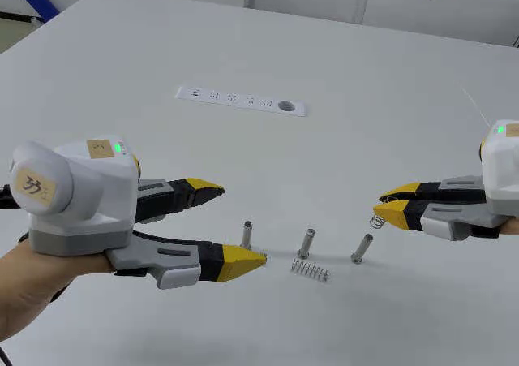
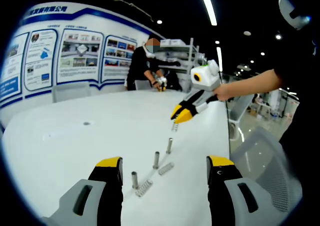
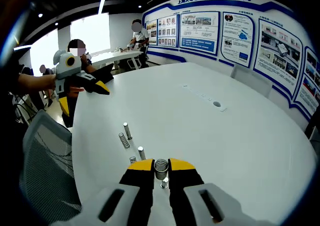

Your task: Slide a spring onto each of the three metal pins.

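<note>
White surface (image 1: 340,74): at left, the left hand-held gripper (image 1: 243,225) hovers wide open and empty. At right, the right hand-held gripper (image 1: 379,205) is closed on a spring (image 1: 377,220). This is just above the rightmost of three standing pins (image 1: 306,243). A loose spring (image 1: 310,269) lies near the middle pin.

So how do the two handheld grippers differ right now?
The left gripper has its jaws spread wide with nothing between them; the right gripper has its jaws shut on a small spring. The left gripper is beside the leftmost metal pin, while the right gripper hovers near the rightmost metal pin. Both have yellow-tipped black jaws on white and grey bodies, and both point inward.
</note>
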Demonstrator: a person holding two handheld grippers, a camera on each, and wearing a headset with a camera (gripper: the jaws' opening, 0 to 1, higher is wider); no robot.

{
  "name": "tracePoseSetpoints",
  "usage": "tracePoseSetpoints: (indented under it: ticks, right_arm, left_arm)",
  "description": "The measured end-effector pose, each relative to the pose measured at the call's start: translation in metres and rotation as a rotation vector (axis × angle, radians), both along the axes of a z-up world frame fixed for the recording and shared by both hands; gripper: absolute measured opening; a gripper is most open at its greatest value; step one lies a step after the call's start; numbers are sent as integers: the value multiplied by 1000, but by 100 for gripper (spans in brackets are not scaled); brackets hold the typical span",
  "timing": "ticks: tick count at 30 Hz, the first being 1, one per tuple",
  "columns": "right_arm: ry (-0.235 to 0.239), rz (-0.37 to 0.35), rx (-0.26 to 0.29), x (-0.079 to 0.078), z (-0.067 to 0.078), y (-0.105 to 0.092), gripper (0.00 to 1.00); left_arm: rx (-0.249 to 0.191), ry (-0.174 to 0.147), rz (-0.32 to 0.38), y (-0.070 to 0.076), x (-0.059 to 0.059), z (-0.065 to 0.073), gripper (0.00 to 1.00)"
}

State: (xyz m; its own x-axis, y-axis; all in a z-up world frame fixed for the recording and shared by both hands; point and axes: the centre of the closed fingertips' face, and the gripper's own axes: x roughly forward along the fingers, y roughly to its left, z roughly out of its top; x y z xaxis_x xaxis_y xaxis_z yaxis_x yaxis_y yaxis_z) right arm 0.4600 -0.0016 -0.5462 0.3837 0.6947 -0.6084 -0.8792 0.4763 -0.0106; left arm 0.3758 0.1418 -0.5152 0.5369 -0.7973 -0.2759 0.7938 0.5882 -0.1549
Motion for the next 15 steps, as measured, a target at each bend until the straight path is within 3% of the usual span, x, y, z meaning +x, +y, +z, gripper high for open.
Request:
tracePoseSetpoints:
  ticks: [10, 15]
  right_arm:
    - [30, -34, -1, 5, -14, -2, 11]
    - [32, -27, -12, 5, -19, 0, 11]
  left_arm:
    - [21, 26, -1, 1, -2, -7, 81]
    - [2, 15, -8, 0, -5, -3, 81]
